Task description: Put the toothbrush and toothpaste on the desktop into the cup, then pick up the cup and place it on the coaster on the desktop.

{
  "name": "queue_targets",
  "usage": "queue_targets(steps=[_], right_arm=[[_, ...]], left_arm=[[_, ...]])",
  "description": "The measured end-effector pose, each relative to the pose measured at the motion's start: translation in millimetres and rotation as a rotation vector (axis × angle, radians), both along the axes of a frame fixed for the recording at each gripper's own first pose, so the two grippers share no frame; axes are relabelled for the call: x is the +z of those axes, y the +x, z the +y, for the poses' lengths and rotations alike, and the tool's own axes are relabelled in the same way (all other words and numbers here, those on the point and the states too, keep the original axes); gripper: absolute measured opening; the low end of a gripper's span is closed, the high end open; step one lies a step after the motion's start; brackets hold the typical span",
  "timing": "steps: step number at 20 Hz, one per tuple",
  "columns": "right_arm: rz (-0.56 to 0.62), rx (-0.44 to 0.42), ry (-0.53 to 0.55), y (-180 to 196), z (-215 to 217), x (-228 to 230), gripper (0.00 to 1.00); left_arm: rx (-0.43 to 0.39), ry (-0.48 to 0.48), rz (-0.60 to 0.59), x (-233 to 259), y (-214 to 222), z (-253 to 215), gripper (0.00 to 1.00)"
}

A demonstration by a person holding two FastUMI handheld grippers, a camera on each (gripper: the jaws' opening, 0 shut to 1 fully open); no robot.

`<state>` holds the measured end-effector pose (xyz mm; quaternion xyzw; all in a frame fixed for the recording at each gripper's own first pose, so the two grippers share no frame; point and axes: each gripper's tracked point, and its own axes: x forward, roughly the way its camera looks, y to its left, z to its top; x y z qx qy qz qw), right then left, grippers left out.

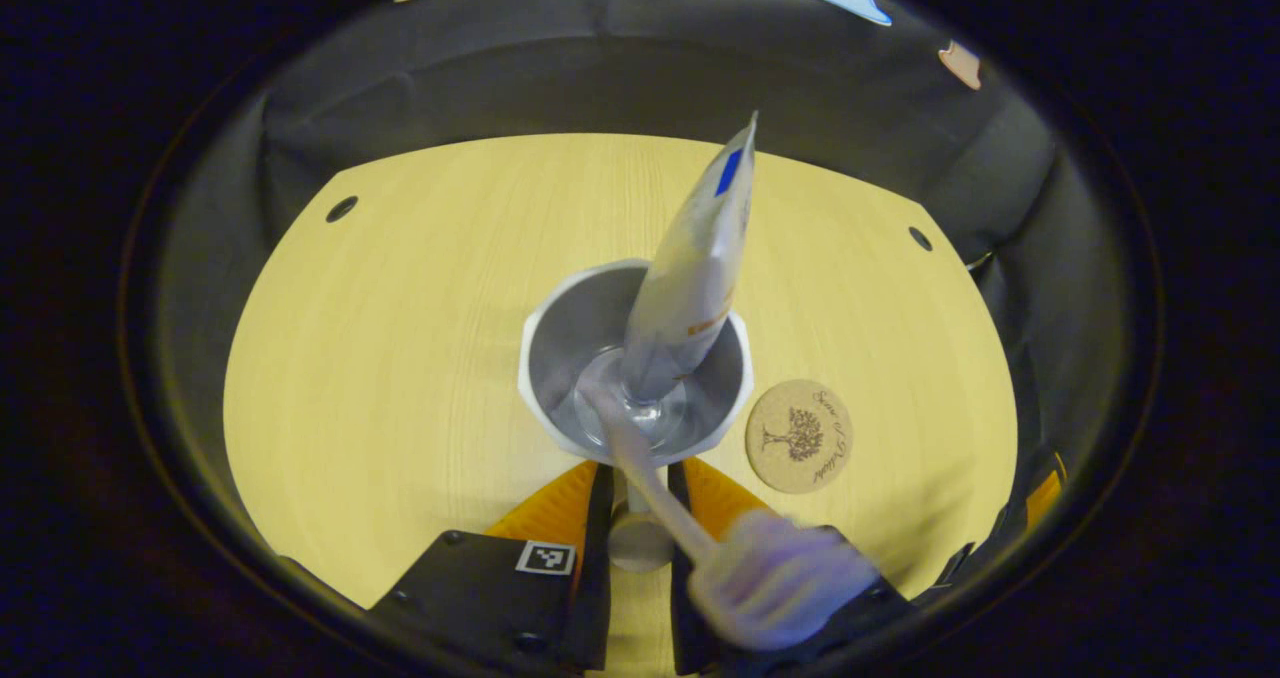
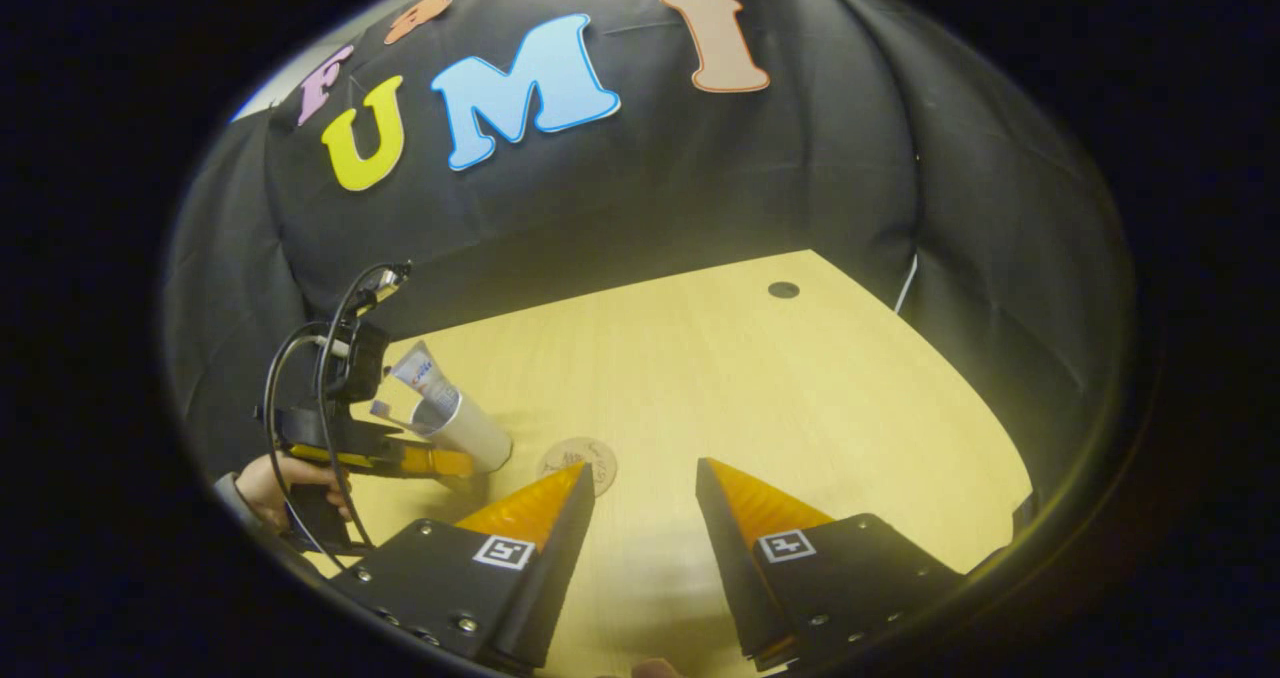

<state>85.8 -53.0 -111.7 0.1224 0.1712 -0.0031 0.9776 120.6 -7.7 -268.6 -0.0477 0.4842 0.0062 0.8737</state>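
Observation:
In the left gripper view a white cup [image 1: 560,303] stands mid-table with the toothpaste tube [image 1: 690,268] upright in it, cap down. The toothbrush [image 1: 655,488] leans out of the cup toward me, its near end blurred above the right finger. It passes through the gap of my left gripper [image 1: 640,473], whose fingers stand slightly apart just in front of the cup's rim. The cork coaster [image 1: 798,435] lies right of the cup. In the right gripper view my right gripper [image 2: 640,478] is open and holds nothing, with the coaster [image 2: 590,456] and cup [image 2: 475,436] to its far left.
The wooden table [image 1: 400,358] has small dark holes near its far corners [image 1: 341,208]. Black cloth walls close it in at the back and sides. A hand [image 2: 275,483] holds the left gripper [image 2: 400,458] beside the cup in the right gripper view.

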Motion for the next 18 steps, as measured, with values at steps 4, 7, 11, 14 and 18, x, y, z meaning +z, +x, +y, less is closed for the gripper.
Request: queue_targets(steps=[4, 7, 11, 14, 18], right_arm=[[-0.009, -0.004, 0.002, -3, -1, 2, 0.66], [-0.012, -0.009, -0.001, -6, -3, 2, 0.66], [-0.013, -0.017, 0.005, -9, -6, 2, 0.66], [-0.01, -0.025, 0.008, -13, -9, 1, 0.66], [0.001, -0.044, 0.015, -19, -17, -3, 0.66]], left_arm=[[-0.051, 0.006, -0.03, 11, 2, -19, 0.31], [-0.08, -0.008, -0.028, 15, -1, -37, 0.31], [-0.128, -0.024, -0.01, 16, -6, -61, 0.31], [-0.169, -0.028, 0.004, 18, -7, -81, 0.31], [-0.212, -0.018, 0.028, 23, -3, -101, 0.31]])
